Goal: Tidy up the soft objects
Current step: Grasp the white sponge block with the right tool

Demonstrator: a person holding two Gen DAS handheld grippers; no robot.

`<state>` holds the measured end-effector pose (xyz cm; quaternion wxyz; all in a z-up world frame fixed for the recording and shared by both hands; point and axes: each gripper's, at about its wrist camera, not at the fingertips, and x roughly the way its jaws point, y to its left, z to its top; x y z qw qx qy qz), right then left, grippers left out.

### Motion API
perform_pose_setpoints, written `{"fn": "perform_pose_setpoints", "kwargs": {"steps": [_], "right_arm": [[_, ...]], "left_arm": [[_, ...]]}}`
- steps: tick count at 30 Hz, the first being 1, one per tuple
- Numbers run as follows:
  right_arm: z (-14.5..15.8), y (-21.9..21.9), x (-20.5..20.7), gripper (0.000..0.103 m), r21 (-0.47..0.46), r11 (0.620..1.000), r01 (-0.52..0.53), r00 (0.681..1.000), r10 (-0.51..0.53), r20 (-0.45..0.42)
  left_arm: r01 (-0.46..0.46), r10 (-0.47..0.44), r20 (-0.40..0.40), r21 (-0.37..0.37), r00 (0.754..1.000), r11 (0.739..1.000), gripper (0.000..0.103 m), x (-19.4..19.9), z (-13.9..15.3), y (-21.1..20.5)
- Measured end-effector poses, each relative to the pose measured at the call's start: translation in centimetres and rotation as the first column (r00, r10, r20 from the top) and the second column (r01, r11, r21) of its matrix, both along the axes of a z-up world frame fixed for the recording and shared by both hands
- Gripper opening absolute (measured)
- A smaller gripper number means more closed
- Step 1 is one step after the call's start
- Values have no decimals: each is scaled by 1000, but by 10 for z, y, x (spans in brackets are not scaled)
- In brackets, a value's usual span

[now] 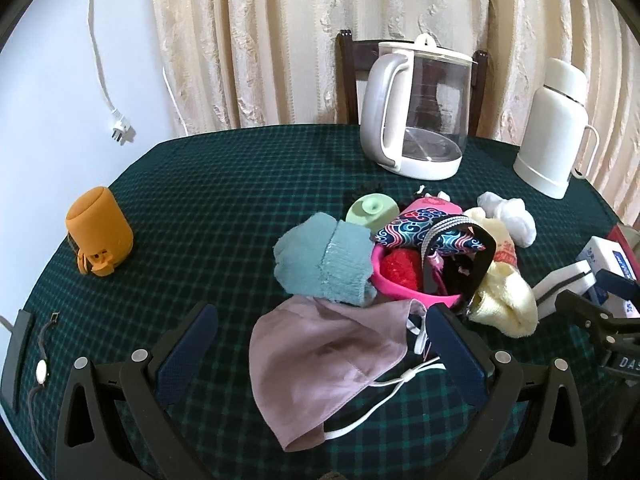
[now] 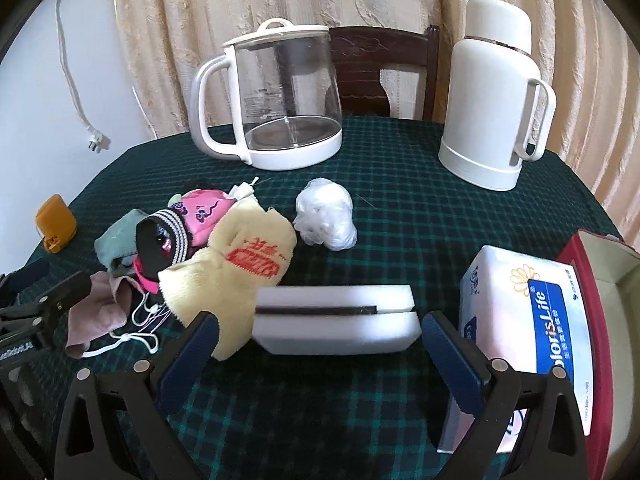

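Note:
A mauve cloth face mask with white ear loops lies on the green checked tablecloth between the fingers of my open left gripper. Behind it sit a teal cloth, a pink bowl holding small items, a patterned pouch and a yellow towel. In the right wrist view my open right gripper frames a white sponge block with a dark slit. The yellow towel, a pink knit hat and a crumpled white plastic bag lie beyond it.
A glass kettle and a white thermos stand at the table's far side before a chair and curtain. A tissue pack and red-rimmed box sit at right. An orange speaker and a watch lie at left.

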<state>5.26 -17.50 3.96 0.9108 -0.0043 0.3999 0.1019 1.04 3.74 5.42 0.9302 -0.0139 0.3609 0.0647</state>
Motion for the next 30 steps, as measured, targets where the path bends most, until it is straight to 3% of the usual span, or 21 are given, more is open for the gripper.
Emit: {"fn": "perform_pose_setpoints", "kwargs": {"steps": [8,13,23,30], "right_arm": [[-9,5,12,103,-21,1000,-4,1000,3,-26],[-9,2,12,88,-29,999,19,1000,-20,-19],[11,-15,-11,86,71,997,30,998,-33,51],[23,-31,-30,87,121,992,46,994,-57,93]], "left_arm": [[38,-38,-10,4,999,999,103,4,-3,-17],[60,-59,-12,8,998,998,103,5,-2,-24],[119,-119,-13,19,993,993,103,7,2,-45],[220,-220,-39,-4,975,976,103,12,-1,-82]]}}
